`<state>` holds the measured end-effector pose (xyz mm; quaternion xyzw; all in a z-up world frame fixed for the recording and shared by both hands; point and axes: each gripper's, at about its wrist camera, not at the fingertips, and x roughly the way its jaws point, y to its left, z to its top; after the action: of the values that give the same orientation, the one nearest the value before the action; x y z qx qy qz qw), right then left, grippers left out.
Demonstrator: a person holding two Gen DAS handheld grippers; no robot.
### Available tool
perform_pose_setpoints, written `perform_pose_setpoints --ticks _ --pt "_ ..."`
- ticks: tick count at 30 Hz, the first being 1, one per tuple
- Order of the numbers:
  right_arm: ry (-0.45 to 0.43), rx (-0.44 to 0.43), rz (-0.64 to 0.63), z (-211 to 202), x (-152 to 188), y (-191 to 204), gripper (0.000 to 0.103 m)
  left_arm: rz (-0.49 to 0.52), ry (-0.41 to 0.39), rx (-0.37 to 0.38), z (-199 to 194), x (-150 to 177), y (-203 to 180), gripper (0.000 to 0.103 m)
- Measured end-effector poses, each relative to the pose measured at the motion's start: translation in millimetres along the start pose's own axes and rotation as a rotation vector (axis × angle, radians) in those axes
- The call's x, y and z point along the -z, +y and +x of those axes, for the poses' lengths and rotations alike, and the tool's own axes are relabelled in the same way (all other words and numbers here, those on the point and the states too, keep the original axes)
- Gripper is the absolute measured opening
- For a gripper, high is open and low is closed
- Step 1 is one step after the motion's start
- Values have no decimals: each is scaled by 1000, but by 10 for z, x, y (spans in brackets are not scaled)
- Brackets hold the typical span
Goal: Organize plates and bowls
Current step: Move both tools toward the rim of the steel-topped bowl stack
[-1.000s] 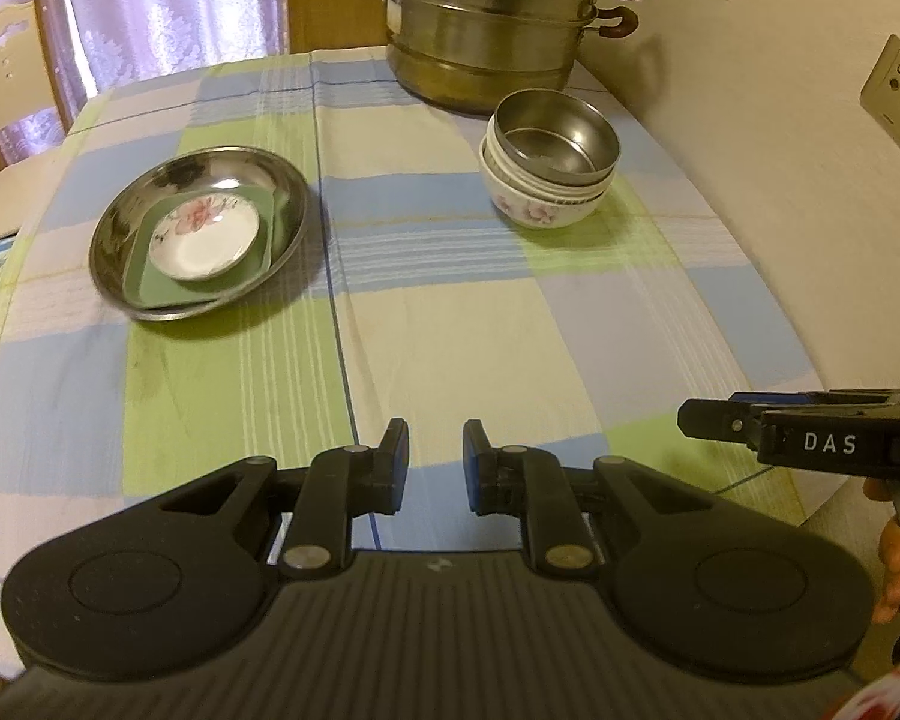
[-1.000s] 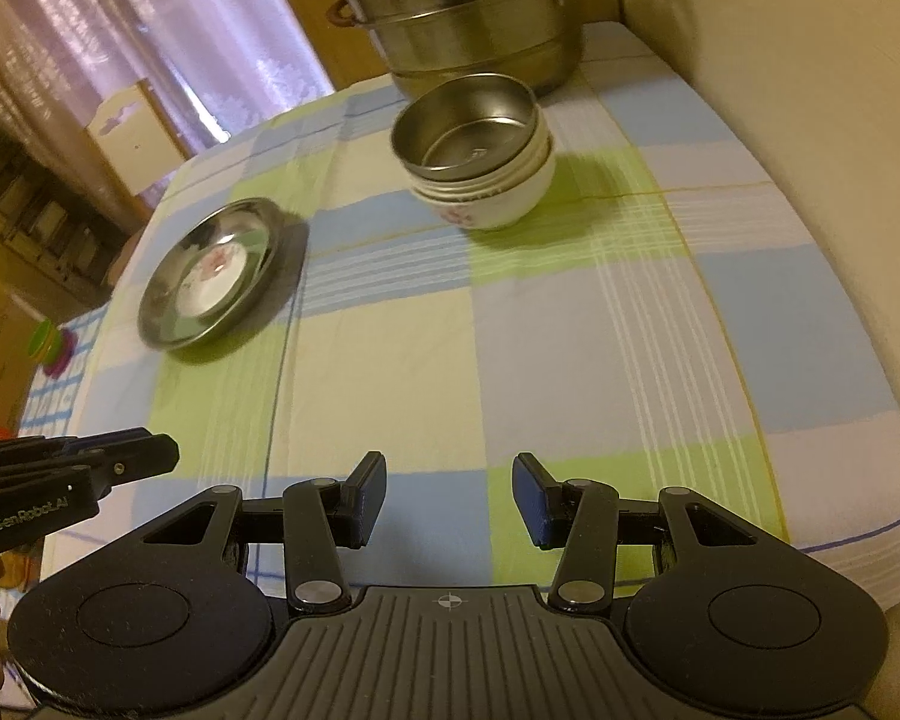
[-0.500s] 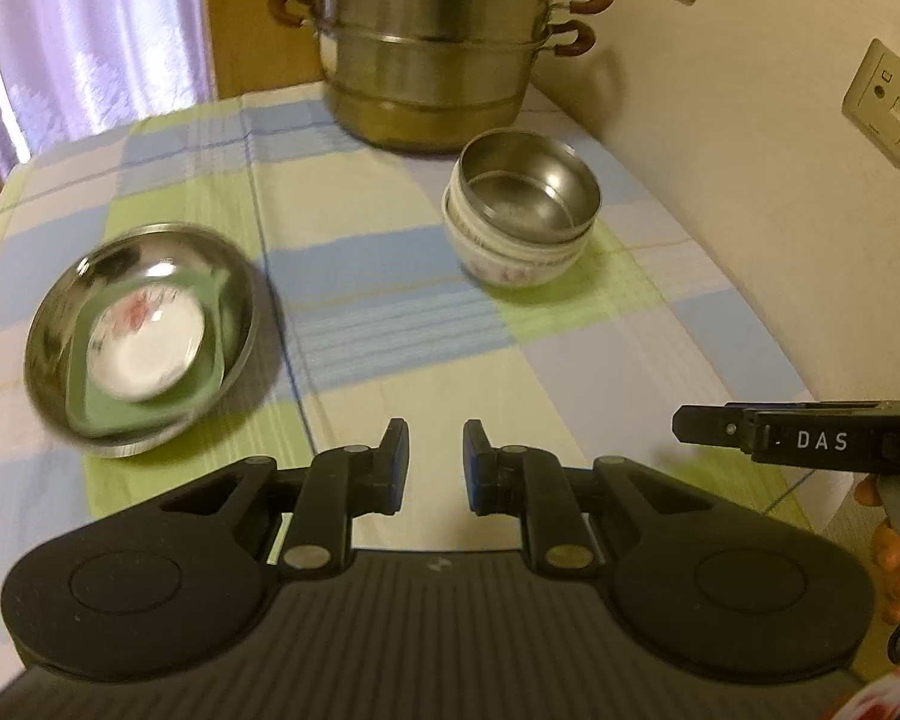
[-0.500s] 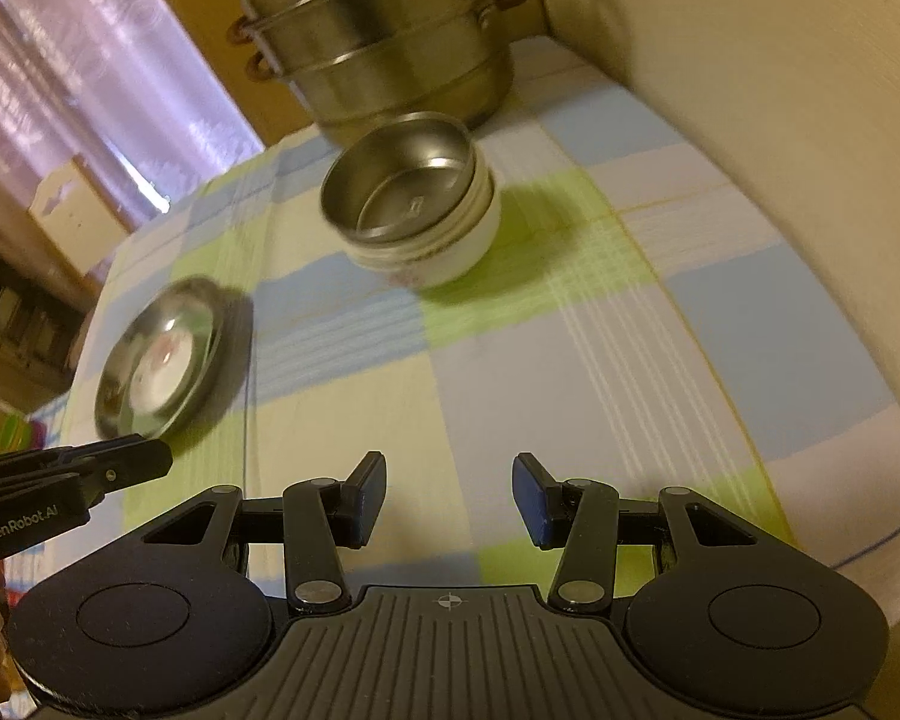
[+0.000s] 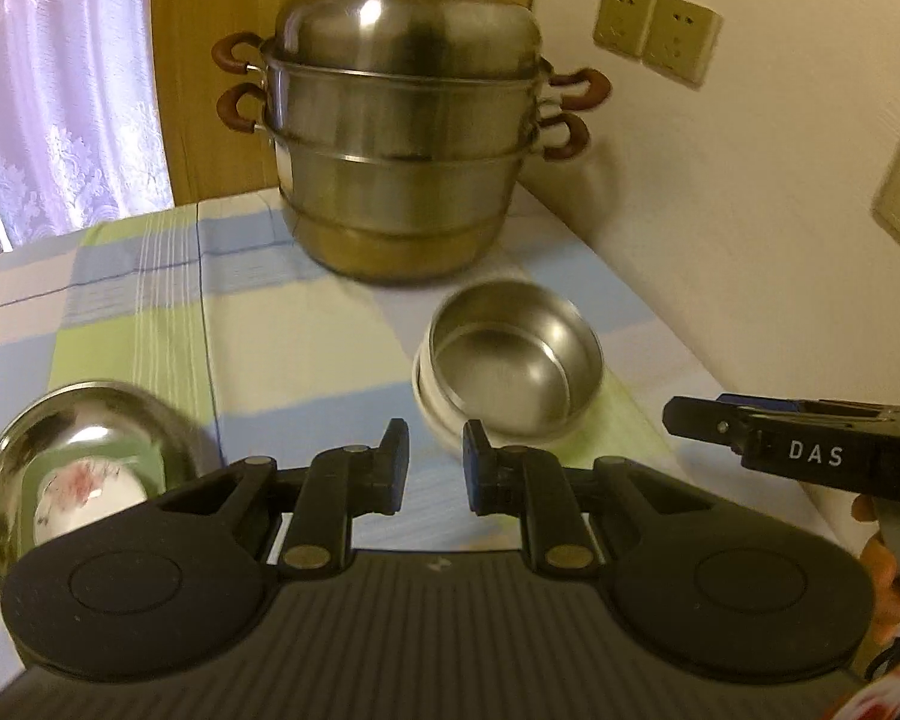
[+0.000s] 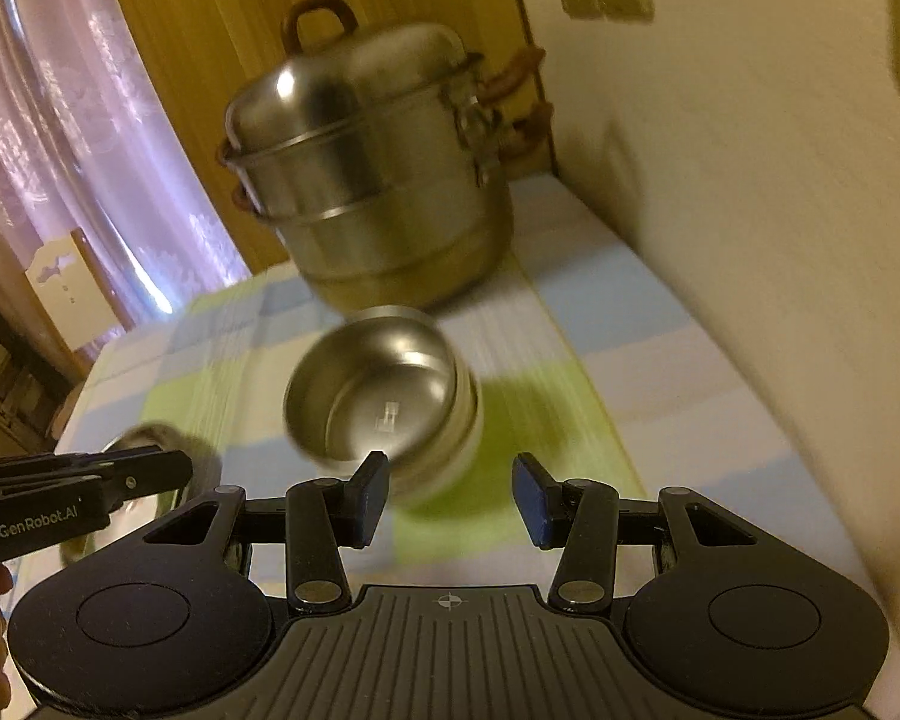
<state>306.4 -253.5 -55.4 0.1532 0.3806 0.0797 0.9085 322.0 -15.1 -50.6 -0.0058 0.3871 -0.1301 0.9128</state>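
In the left wrist view, at eight o'clock, a round shiny steel plate [image 5: 84, 420] holds a white flowered saucer [image 5: 90, 495] on something green. The left gripper [image 5: 435, 468] has its fingers narrowly apart, gripping nothing. At twelve o'clock a tall steel steamer pot with brown handles [image 5: 402, 144] stands near the checked tablecloth's [image 5: 258, 324] far edge. Just beyond the fingertips, a steel bowl nested in white bowls [image 5: 510, 360] sits on open cloth near the wall-side edge. The right gripper [image 6: 450, 498] stands spread and empty.
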Motion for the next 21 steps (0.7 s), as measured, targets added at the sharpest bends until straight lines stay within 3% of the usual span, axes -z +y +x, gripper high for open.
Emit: perform_pose_setpoints --ticks 5,9,17,19,21 --pt "-37 -25 -49 292 -240 -44 46 -20 -4 -29 311 -182 -34 16" --pt "-47 -56 -72 510 -335 -82 24 -35 0 -58 530 -269 -32 16" --pt "-52 -110 -95 797 -413 -148 9 -40 5 -89 782 -347 -60 14" --pt "-47 -108 -107 835 -409 -153 1 -35 9 -91 827 -359 -70 11" --pt "-41 -109 -112 874 -412 -163 1 -33 18 -95 873 -359 -72 9"
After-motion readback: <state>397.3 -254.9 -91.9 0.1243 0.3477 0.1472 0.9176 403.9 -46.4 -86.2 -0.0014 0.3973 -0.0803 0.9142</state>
